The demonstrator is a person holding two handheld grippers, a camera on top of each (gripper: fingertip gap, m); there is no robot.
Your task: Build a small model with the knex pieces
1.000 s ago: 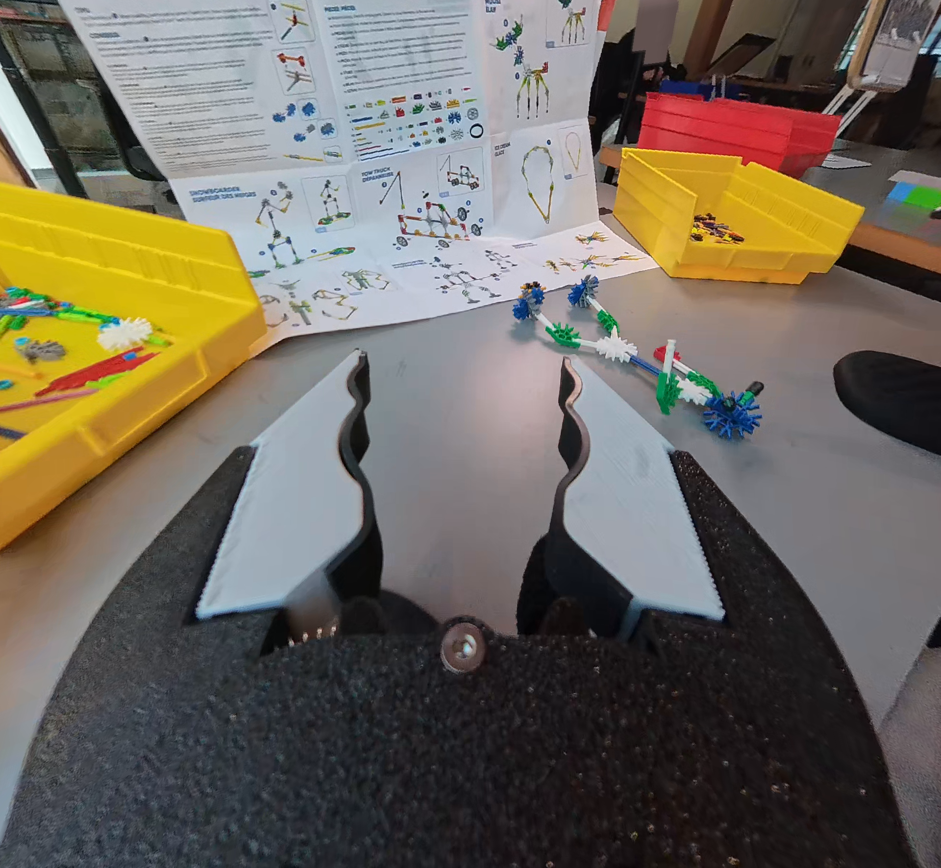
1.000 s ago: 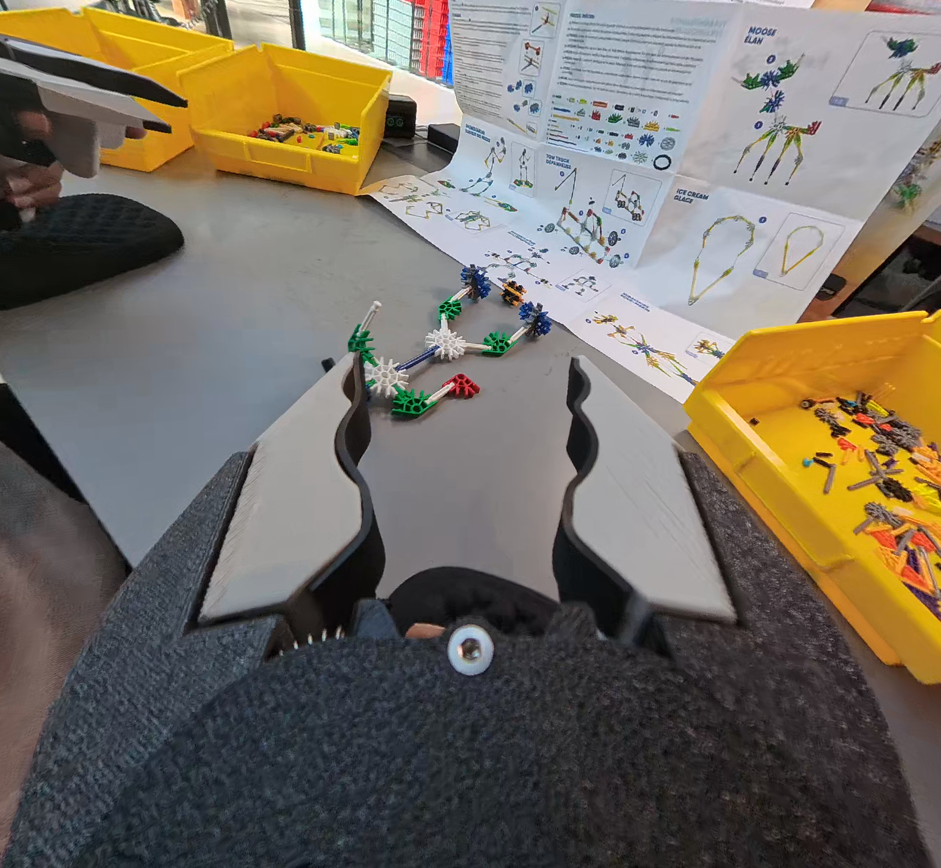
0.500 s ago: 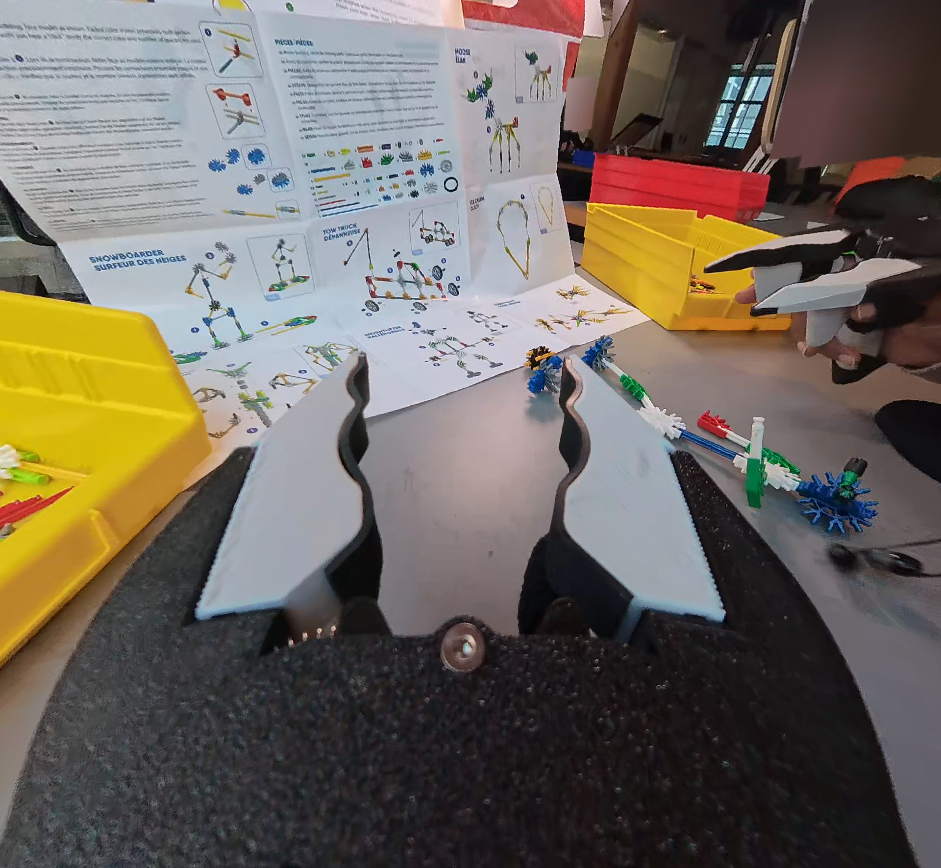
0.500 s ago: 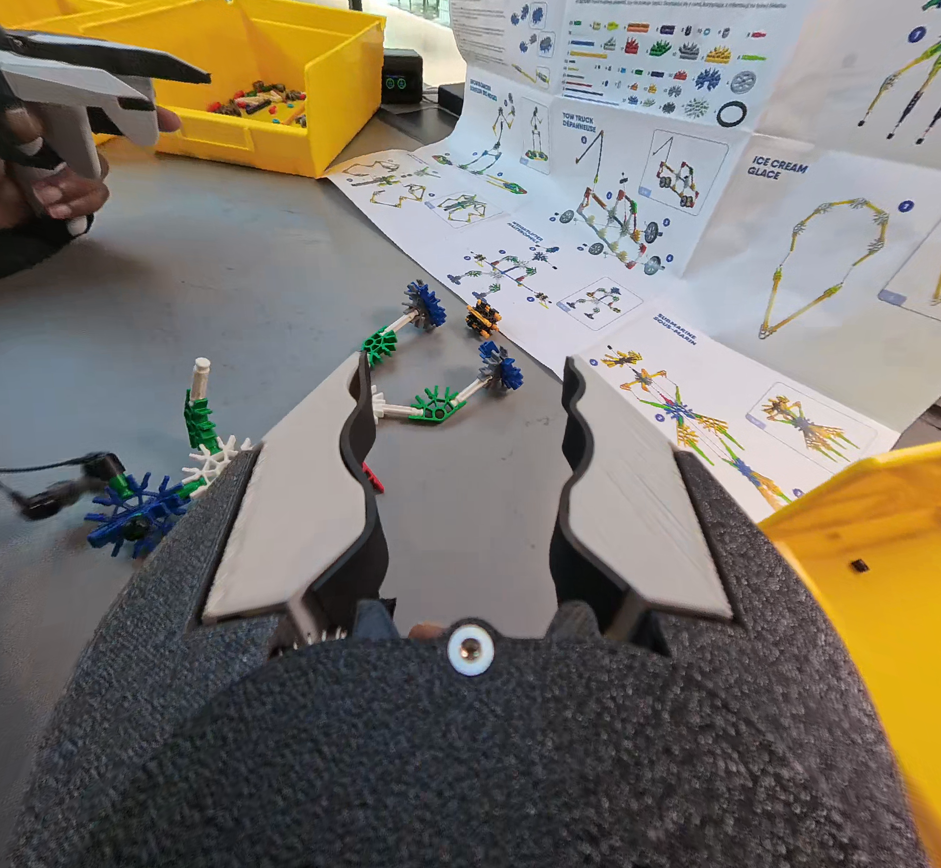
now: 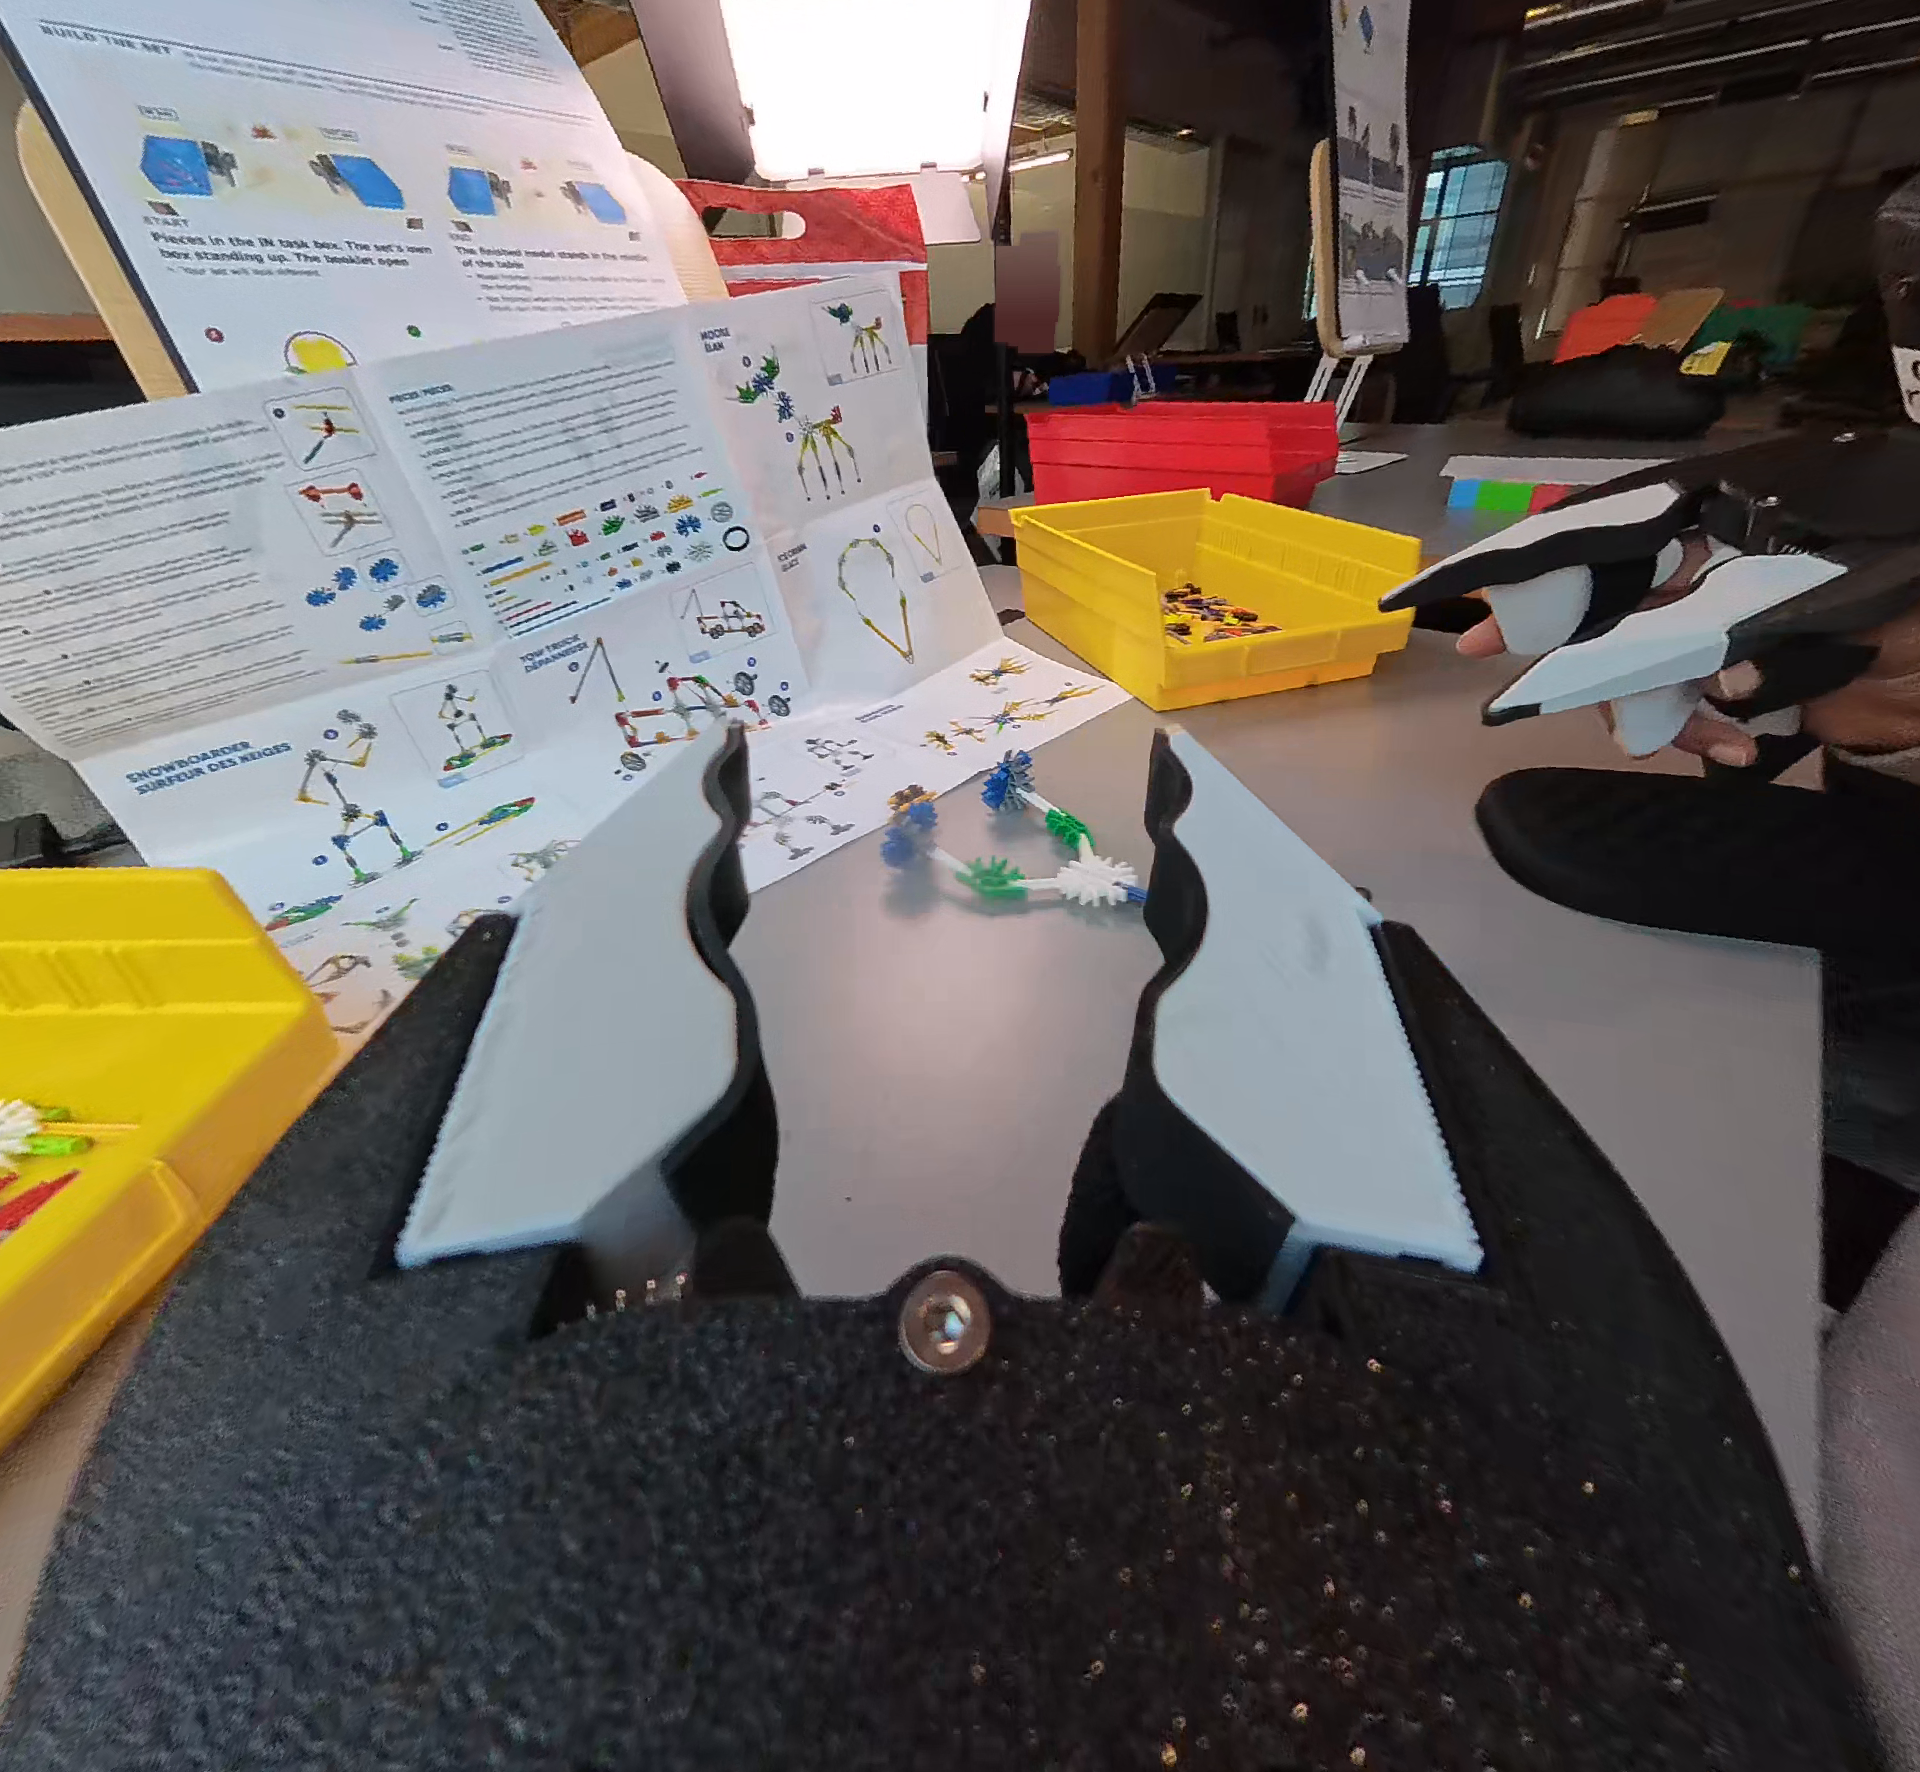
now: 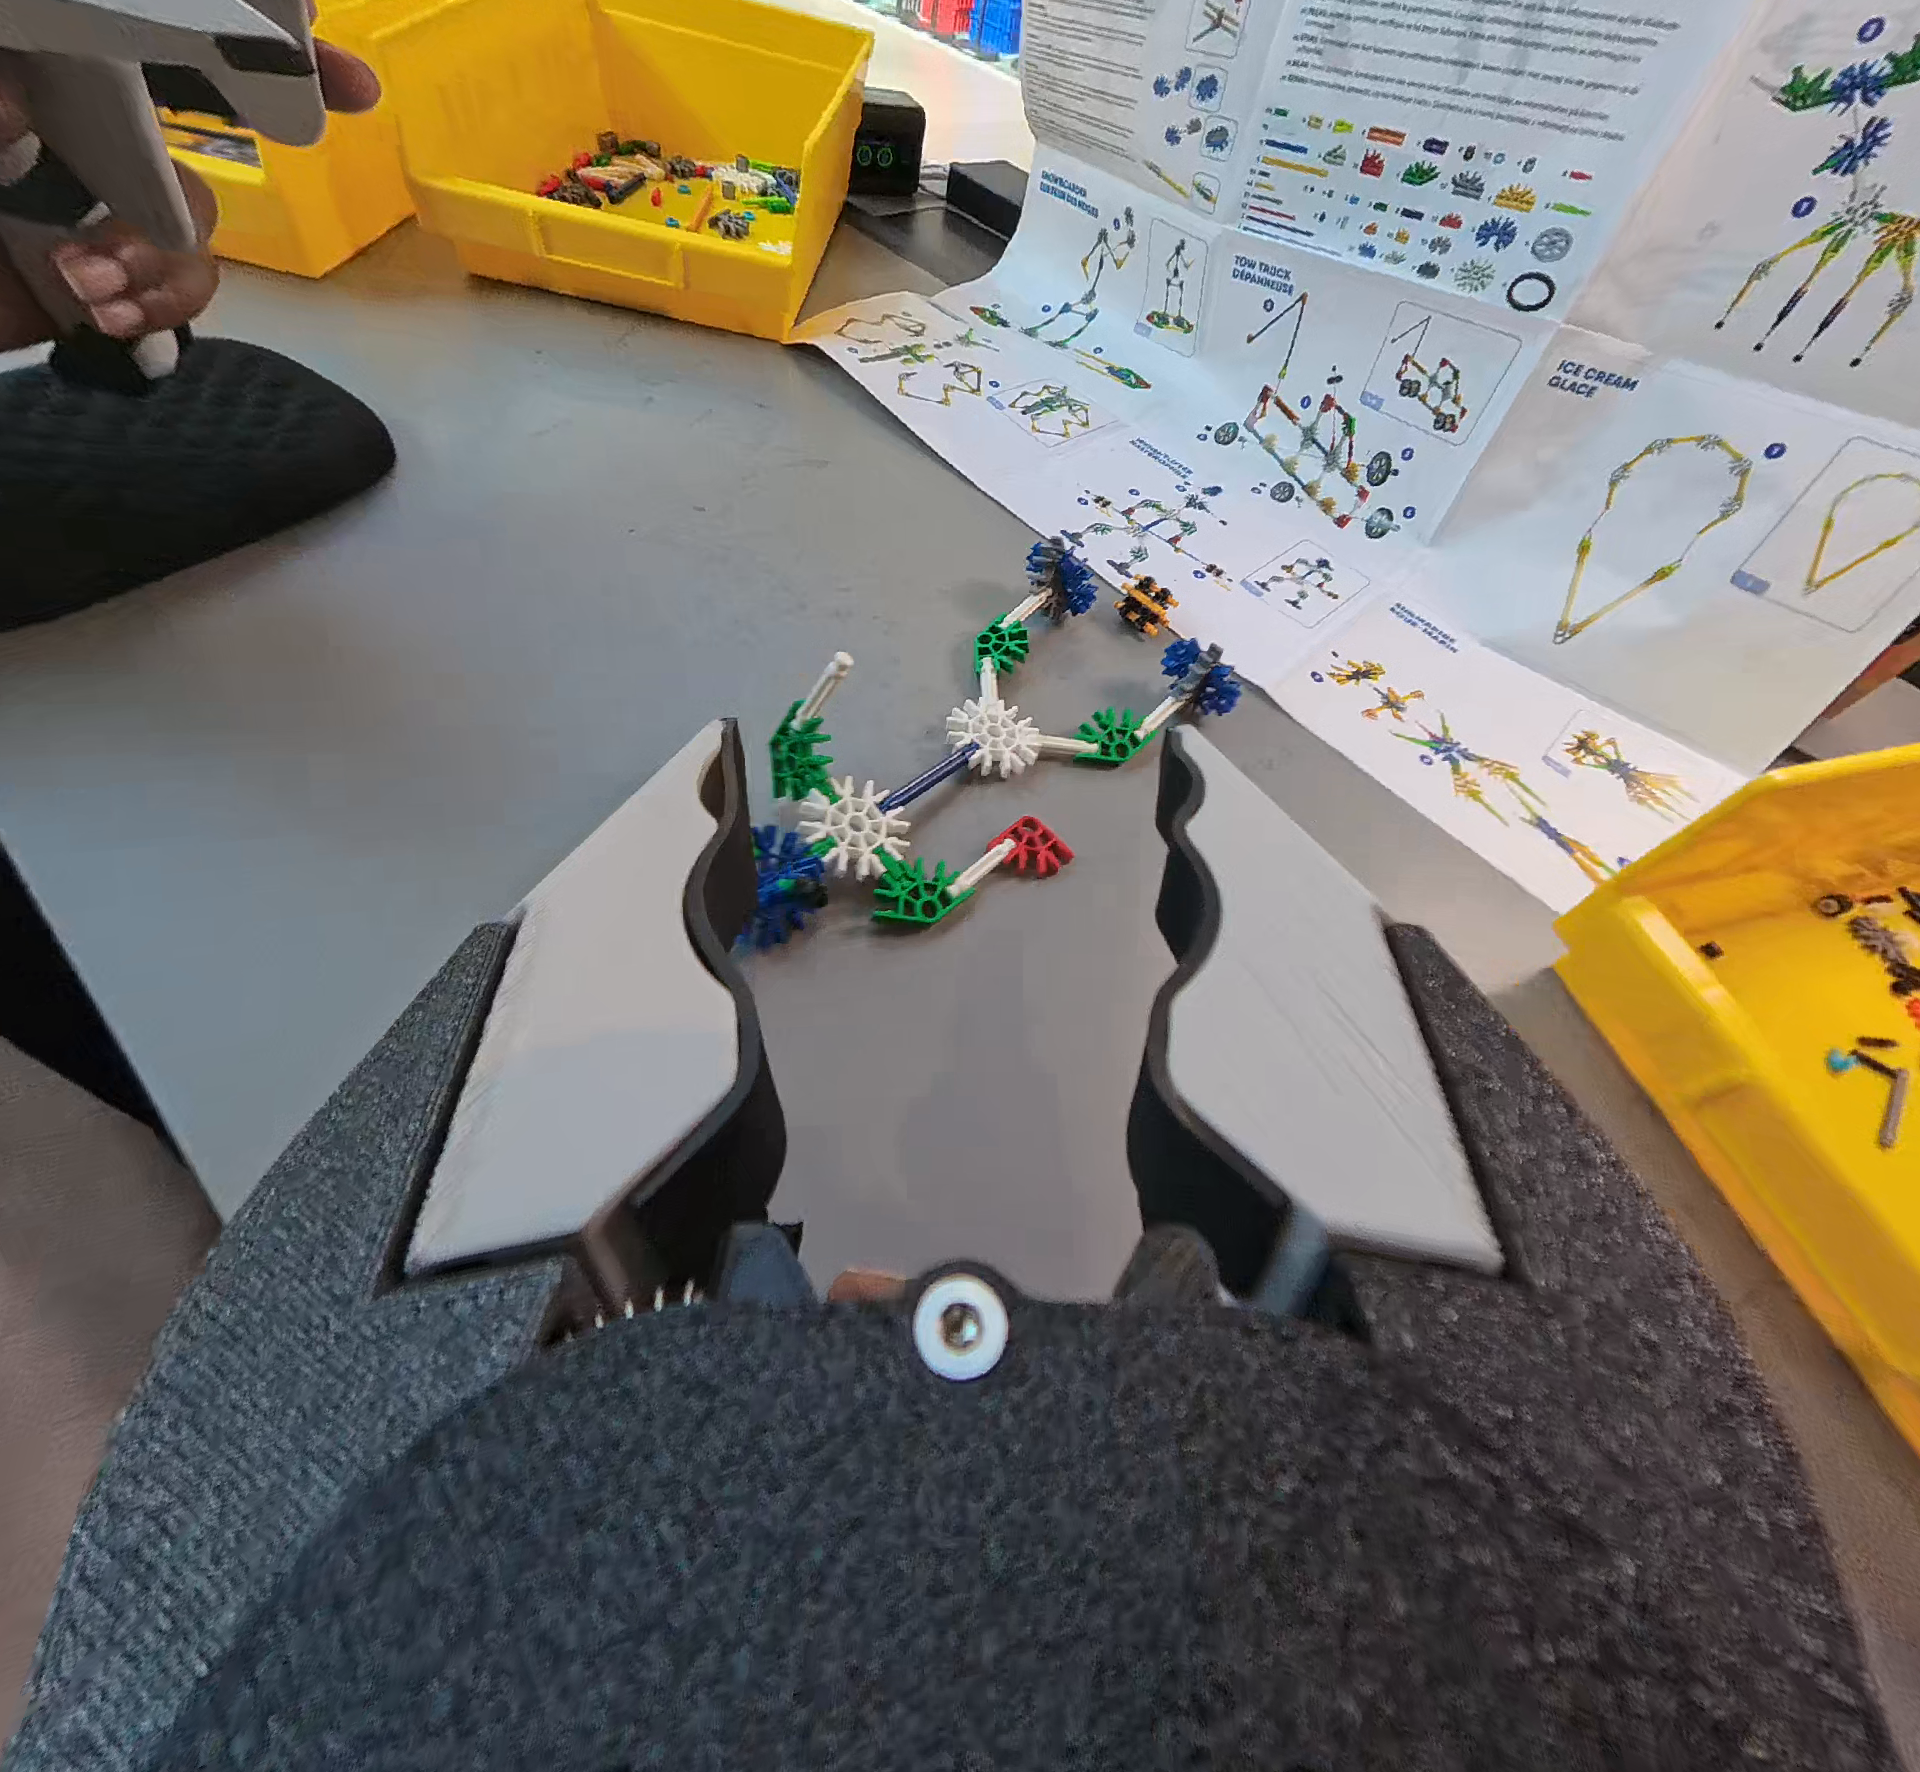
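Note:
A small model of white, green, blue and red toothed connectors on thin rods [image 6: 935,766] lies flat on the grey table [image 6: 540,559], just ahead of my right gripper [image 6: 951,746], which is open and empty above it. It also shows in the left wrist view [image 5: 1023,849], partly hidden behind the right finger. My left gripper [image 5: 945,746] is open and empty, a little short of the model. The right gripper shows in the left wrist view [image 5: 1455,652], held by a hand. The left gripper shows at the upper left of the right wrist view [image 6: 312,8].
A large folded instruction sheet [image 5: 499,559] stands behind the model. Yellow bins of small parts stand at the left [image 5: 135,1016] and far right [image 5: 1205,579] in the left wrist view, with red bins [image 5: 1174,455] behind. A black padded rest [image 6: 177,465] lies on the table.
Both grippers have shifted and tilted. The right one has pulled back so the whole model lies ahead of it. The left view now looks higher, with the model between its fingertips.

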